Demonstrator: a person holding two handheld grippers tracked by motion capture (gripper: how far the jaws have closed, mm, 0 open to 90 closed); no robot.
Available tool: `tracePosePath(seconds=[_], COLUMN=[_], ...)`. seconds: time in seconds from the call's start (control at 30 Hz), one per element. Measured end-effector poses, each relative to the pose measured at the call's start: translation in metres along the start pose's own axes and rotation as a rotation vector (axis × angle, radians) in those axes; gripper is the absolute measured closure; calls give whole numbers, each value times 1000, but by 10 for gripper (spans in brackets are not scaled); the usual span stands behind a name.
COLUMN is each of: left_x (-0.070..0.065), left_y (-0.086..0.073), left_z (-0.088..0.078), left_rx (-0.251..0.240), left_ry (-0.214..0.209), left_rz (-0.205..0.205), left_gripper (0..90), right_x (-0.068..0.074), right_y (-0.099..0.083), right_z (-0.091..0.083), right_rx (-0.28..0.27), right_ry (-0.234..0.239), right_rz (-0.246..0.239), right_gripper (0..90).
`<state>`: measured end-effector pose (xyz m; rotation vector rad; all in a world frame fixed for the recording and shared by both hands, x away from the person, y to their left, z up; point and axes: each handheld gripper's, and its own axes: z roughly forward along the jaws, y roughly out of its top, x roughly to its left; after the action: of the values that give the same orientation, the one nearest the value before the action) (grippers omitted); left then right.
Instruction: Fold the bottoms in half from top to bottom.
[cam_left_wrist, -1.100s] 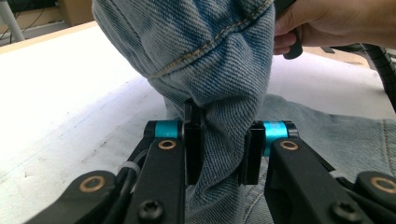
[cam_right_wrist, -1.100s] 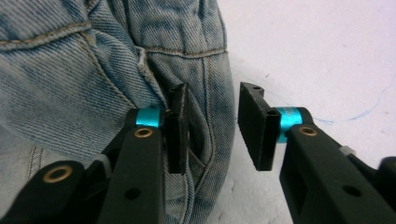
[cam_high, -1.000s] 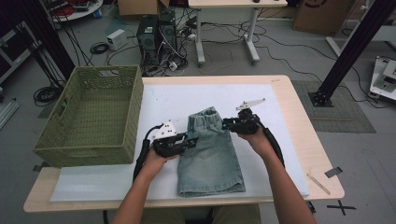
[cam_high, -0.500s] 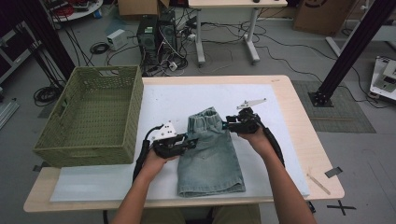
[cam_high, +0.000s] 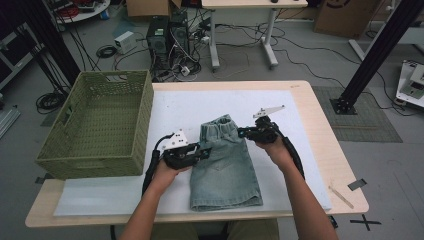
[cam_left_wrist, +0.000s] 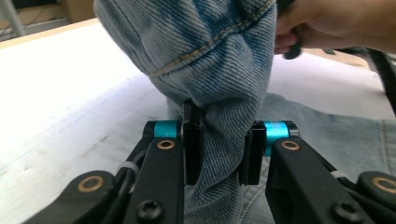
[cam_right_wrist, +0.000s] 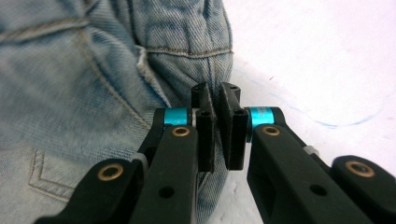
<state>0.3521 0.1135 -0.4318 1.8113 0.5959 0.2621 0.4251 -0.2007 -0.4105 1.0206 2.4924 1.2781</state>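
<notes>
Light blue denim shorts (cam_high: 225, 165) lie on the white sheet (cam_high: 180, 107), waistband at the far end. My left gripper (cam_high: 202, 150) sits at their left side edge. In the left gripper view it (cam_left_wrist: 222, 140) is shut on a raised bunch of denim (cam_left_wrist: 210, 46), its jaws having just eased slightly. My right gripper (cam_high: 242, 132) is at the right edge near the waistband. Its jaws (cam_right_wrist: 215, 91) have just closed to a thin slit, pinching the edge of the shorts (cam_right_wrist: 70, 70).
A green woven basket (cam_high: 112, 74) stands on the table's left end, close to my left hand. The wooden table (cam_high: 320, 130) shows bare beyond the sheet on the right. The person's other hand (cam_left_wrist: 327, 28) shows at the top right of the left gripper view.
</notes>
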Motion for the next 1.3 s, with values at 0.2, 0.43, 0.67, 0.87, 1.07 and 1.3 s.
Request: tracePosePath(seconds=[0.2, 0.43, 0.67, 0.87, 1.07, 1.3], left_x=[3, 4, 0, -4, -11, -20], left_y=[-2, -13, -16, -19, -23, -27], left_z=[-8, -21, -28, -35, -48, -63], left_rx=[12, 30, 21, 3, -8, -23], left_ry=[69, 103, 118, 127, 150, 197], left_rz=[-96, -133, -140, -160, -192, -212], left_gripper=[500, 436, 431, 417, 377, 376], right_x=[8, 18, 29, 38, 48, 54], right_y=[-8, -17, -20, -26, -34, -48], right_z=[-21, -32, -40, -47, -57, -63], right_rx=[-50, -79, -94, -101, -103, -118], right_ry=[1, 4, 6, 12, 20, 38], right_rz=[-29, -50, -79, -105, -139, -141], right_gripper=[868, 870, 871, 871, 871, 869])
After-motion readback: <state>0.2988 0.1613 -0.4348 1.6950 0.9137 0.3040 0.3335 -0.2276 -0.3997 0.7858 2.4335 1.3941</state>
